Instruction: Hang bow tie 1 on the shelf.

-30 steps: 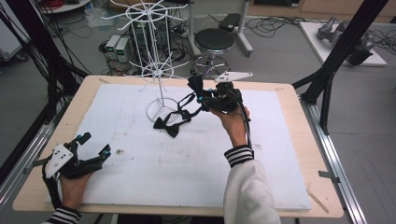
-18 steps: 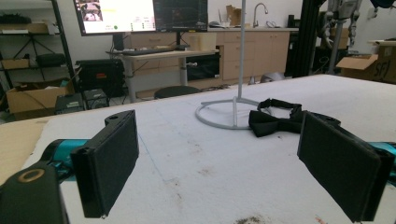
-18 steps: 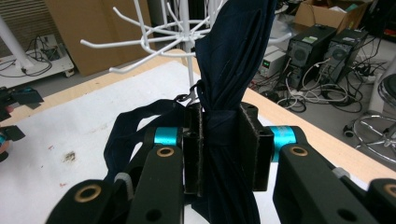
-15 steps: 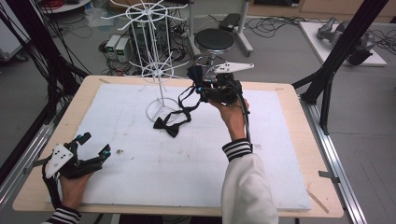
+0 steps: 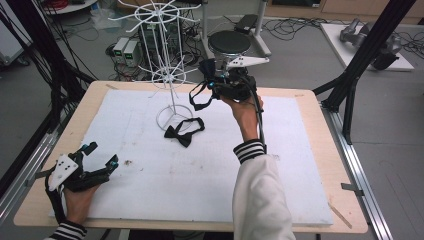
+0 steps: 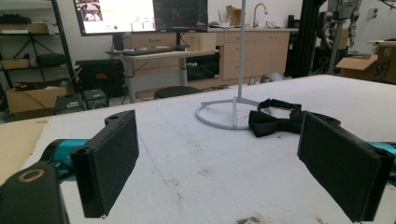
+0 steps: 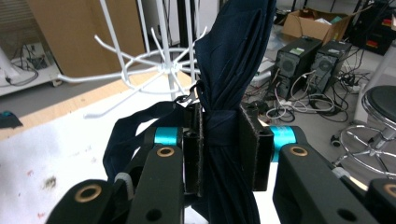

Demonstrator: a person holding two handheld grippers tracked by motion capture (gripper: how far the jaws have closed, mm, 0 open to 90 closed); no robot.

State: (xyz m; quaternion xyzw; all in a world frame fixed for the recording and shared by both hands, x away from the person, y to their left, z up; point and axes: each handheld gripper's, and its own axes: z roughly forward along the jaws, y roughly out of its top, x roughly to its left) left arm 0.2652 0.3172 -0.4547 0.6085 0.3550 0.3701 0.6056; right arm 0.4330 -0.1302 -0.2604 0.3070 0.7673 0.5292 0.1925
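Clamping a navy bow tie point(image 7: 229, 116) by its knot in the right gripper point(image 5: 220, 82), wings upright, strap dangling. Holding it near the table's far edge, just right of the white wire rack point(image 5: 167, 75). Resting the left gripper point(image 5: 97, 155) spread and empty by the near-left corner. Leaving a black bow tie point(image 5: 184, 131) beside the rack's base ring.

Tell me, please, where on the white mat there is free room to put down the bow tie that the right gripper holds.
Free: the wide mat between the left gripper and the sleeve, and the strip right of that arm. Crowded: the back, where the rack's ring base and the black bow tie lie under the right gripper.
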